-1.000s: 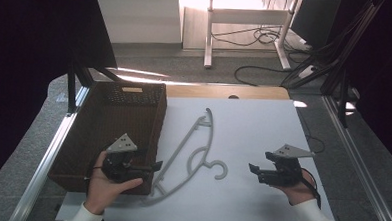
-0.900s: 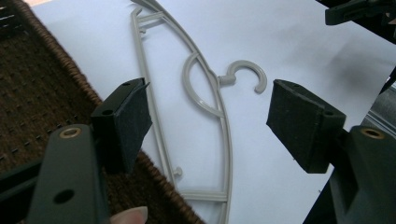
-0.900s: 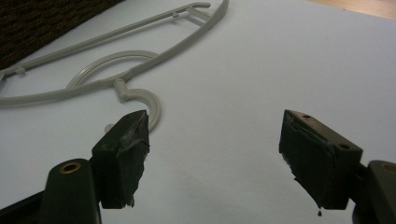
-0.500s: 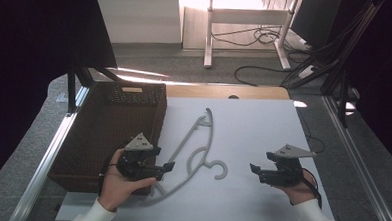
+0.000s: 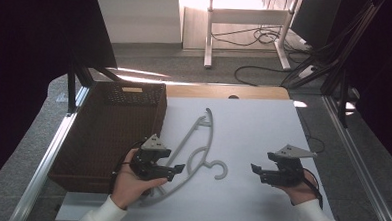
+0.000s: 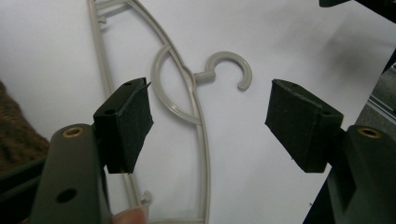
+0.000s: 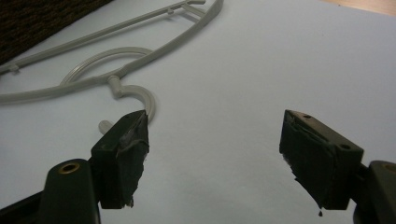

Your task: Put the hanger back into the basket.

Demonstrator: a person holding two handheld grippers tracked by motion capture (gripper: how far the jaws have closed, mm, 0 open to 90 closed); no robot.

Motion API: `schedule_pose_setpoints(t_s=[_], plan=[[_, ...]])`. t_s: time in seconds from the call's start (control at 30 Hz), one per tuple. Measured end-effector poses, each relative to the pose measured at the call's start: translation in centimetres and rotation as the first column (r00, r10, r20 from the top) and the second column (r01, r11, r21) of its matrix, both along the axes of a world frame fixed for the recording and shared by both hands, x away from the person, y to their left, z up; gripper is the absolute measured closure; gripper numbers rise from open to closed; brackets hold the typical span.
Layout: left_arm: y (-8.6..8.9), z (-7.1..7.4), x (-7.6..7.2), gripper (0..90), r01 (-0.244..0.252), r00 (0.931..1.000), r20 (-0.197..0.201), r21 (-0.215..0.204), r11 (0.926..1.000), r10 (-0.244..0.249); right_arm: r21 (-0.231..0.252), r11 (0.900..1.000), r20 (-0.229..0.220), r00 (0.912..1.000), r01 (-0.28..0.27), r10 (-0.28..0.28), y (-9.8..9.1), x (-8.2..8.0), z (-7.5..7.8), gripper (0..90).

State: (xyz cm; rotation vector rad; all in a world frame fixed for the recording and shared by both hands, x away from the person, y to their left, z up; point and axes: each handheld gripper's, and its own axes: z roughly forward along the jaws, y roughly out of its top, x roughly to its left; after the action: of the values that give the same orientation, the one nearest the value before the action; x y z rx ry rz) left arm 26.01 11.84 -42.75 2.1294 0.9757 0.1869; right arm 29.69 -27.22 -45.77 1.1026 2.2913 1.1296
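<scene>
High view: a grey plastic coat hanger point(image 5: 197, 145) lies flat on the white table top point(image 5: 263, 128), running from about 12 o'clock near the table's far middle down to about 7 o'clock by the person's left hand point(image 5: 131, 182), with its hook point(image 5: 219, 169) curling toward 3 o'clock. The left gripper point(image 5: 177, 169) hovers over the hanger's lower part, just beside the near right corner of the dark woven basket point(image 5: 108, 131), which takes up the table's 9 o'clock side. Its jaws stand wide apart with nothing pressed between the pads, pointing toward 3 o'clock. The right gripper point(image 5: 254, 169) rests at about 4 o'clock on the table in the right hand point(image 5: 295, 187), pointing toward 9 o'clock at the hook and well short of it; its jaws are also spread wide and hold nothing. In the left gripper view, the left gripper point(image 6: 210, 114) looks down on the coat hanger point(image 6: 196, 121), whose arm and inner loop pass between the two black pads without touching either, the hook point(image 6: 231, 70) lying at about 12 o'clock. A fingertip point(image 6: 130, 217) shows at 6 o'clock. In the right gripper view, the right gripper point(image 7: 215, 140) is open over bare table top point(image 7: 280, 70), the hook point(image 7: 140, 98) near the left pad at about 10 o'clock, the basket point(image 7: 42, 18) at 11 o'clock.
</scene>
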Motion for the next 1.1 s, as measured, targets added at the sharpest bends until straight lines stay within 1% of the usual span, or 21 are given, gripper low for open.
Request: schedule_pose_setpoints(t_s=[0.07,0.1,0.13,0.17,0.2,0.27,0.3,0.33,0.37,0.4,0.5,0.6,0.63,0.67,0.7,0.8,0.87,0.93,1.1], plan=[[-0.8,-0.4,0.4,31.4,0.010,0.9998,-0.016,0.007,0.9999,-0.010,0.000,1.0000,-0.002,1.0000,0.001,-0.001,-0.1,0.1,0.0,24.7],[-0.8,-0.4,0.4,31.7,0.010,0.9998,-0.016,0.007,0.9999,-0.010,-0.001,1.0000,-0.002,1.0000,0.002,-0.002,-0.1,0.1,0.0,24.7],[-1.0,-0.6,0.6,31.7,0.018,0.9997,-0.019,0.016,0.9997,-0.017,-0.001,1.0000,-0.002,1.0000,0.002,-0.002,-0.1,0.1,0.0,24.7],[-1.5,-0.9,0.8,32.3,0.021,0.9994,-0.029,0.018,0.9996,-0.020,0.002,1.0000,-0.004,1.0000,0.003,-0.003,-0.1,0.1,-0.1,24.7],[-1.5,-0.9,0.8,32.4,0.021,0.9994,-0.029,0.018,0.9996,-0.020,0.002,1.0000,-0.004,1.0000,0.003,-0.003,-0.1,0.1,-0.1,24.7],[-2.1,-1.3,1.2,33.1,0.029,0.9986,-0.045,0.027,0.9992,-0.028,-0.004,1.0000,-0.003,1.0000,0.005,-0.005,-0.2,0.1,-0.1,24.7],[-2.3,-1.4,1.3,33.3,0.027,0.9986,-0.046,0.030,0.9992,-0.026,-0.003,1.0000,-0.004,1.0000,0.006,-0.006,-0.3,0.1,-0.1,24.7],[-2.3,-1.4,1.3,33.6,0.027,0.9986,-0.046,0.030,0.9992,-0.026,-0.004,1.0000,-0.003,1.0000,0.007,-0.007,-0.3,0.1,-0.1,24.7],[-2.4,-1.5,1.4,33.6,0.028,0.9986,-0.046,0.040,0.9988,-0.026,-0.004,1.0000,-0.003,1.0000,0.007,-0.007,-0.3,0.1,-0.1,24.7],[-2.5,-1.5,1.4,33.9,0.022,0.9986,-0.048,0.034,0.9992,-0.021,-0.003,1.0000,-0.003,1.0000,0.006,-0.006,-0.3,0.1,-0.1,24.7],[-2.8,-1.5,1.5,34.6,0.025,0.9982,-0.055,0.035,0.9991,-0.023,-0.004,1.0000,-0.003,1.0000,0.007,-0.007,-0.3,0.1,-0.1,24.7],[-3.2,-1.7,1.6,34.7,0.032,0.9976,-0.063,0.048,0.9983,-0.029,-0.005,1.0000,-0.003,1.0000,0.006,-0.006,-0.3,0.1,-0.1,24.7],[-3.7,-1.9,1.7,34.9,0.033,0.9970,-0.071,0.051,0.9982,-0.030,-0.005,1.0000,-0.002,1.0000,0.007,-0.007,-0.2,0.1,-0.1,24.6],[-3.7,-1.9,1.7,34.9,0.033,0.9970,-0.071,0.051,0.9982,-0.030,-0.005,1.0000,-0.002,1.0000,0.007,-0.007,-0.2,0.1,-0.1,24.6],[-4.2,-2.1,1.8,35.0,0.041,0.9963,-0.077,0.059,0.9974,-0.037,-0.007,1.0000,-0.002,1.0000,0.006,-0.006,-0.2,0.1,-0.1,24.6],[-4.7,-2.2,1.8,35.1,0.054,0.9952,-0.085,0.065,0.9964,-0.048,-0.006,1.0000,-0.001,1.0000,0.007,-0.007,-0.2,0.1,-0.1,24.6],[-5.0,-2.4,1.9,35.2,0.057,0.9948,-0.089,0.074,0.9956,-0.050,-0.006,1.0000,0.000,1.0000,0.006,-0.006,-0.3,0.0,-0.1,24.6],[-5.2,-2.7,2.1,35.2,0.054,0.9944,-0.095,0.073,0.9958,-0.047,-0.005,1.0000,0.000,1.0000,0.006,-0.006,-0.3,0.1,-0.1,24.6],[-6.0,-3.5,2.9,36.0,0.061,0.9903,-0.129,0.078,0.9951,-0.051,-0.012,0.9999,0.003,1.0000,0.007,-0.006,-0.3,0.0,-0.1,24.4]])
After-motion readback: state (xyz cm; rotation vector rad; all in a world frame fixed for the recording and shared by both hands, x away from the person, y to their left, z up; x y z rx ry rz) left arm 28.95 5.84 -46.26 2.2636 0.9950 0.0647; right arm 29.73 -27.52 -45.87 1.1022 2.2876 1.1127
